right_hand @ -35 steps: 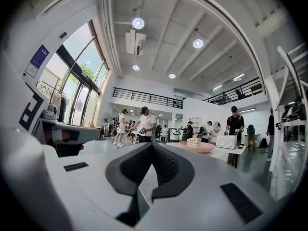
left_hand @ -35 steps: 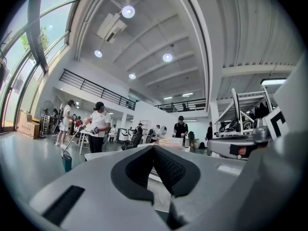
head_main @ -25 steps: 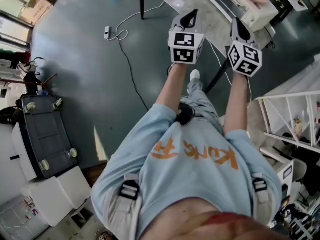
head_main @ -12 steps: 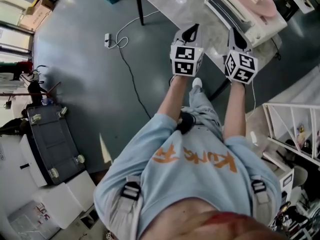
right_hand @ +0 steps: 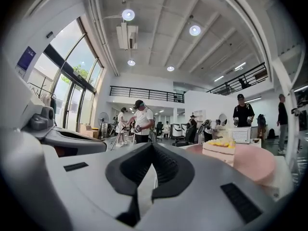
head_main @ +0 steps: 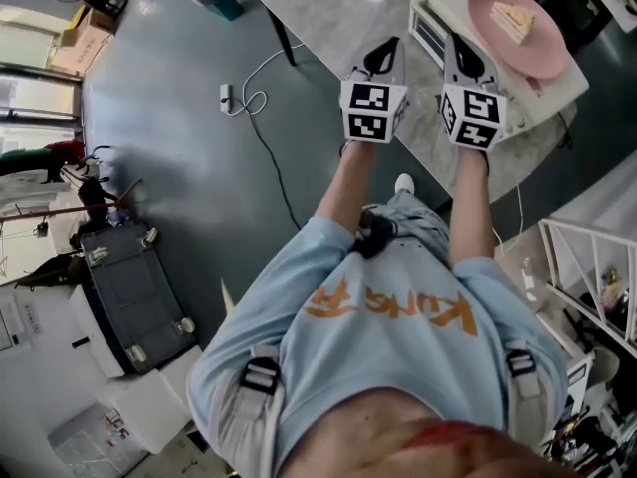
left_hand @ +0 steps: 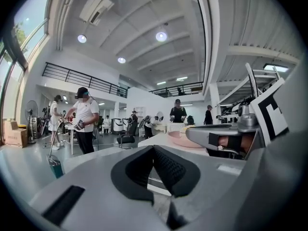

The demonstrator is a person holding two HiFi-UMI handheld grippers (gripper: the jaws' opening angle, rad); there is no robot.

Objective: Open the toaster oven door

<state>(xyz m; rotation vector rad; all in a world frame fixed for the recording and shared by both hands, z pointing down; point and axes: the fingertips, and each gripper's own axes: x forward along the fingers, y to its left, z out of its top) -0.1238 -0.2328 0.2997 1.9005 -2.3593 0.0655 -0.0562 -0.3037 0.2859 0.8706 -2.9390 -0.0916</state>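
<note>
A white toaster oven [head_main: 559, 86] stands on a grey marble table [head_main: 328, 8] at the upper right of the head view, its glass door [head_main: 428, 30] facing my grippers and closed. On top of the oven rests a pink plate [head_main: 532, 43] with a slice of cake [head_main: 513, 15]. My left gripper [head_main: 385, 48] hangs over the table just left of the oven, shut and empty. The right gripper [head_main: 457, 45] is in front of the oven's door side, also shut and empty, not touching it. The right gripper view looks over the plate [right_hand: 252, 163] and cake [right_hand: 219, 150].
On the floor to the left lie a power strip with a white cable [head_main: 227, 95] and a dark wheeled case [head_main: 134, 292]. A white wire rack [head_main: 597, 267] stands at the right. A black table leg [head_main: 283, 36] drops at the table's left. People stand far off in the hall.
Both grippers have moved forward together, from over the floor to over the table by the oven. The oven and its plate have come fully into the head view.
</note>
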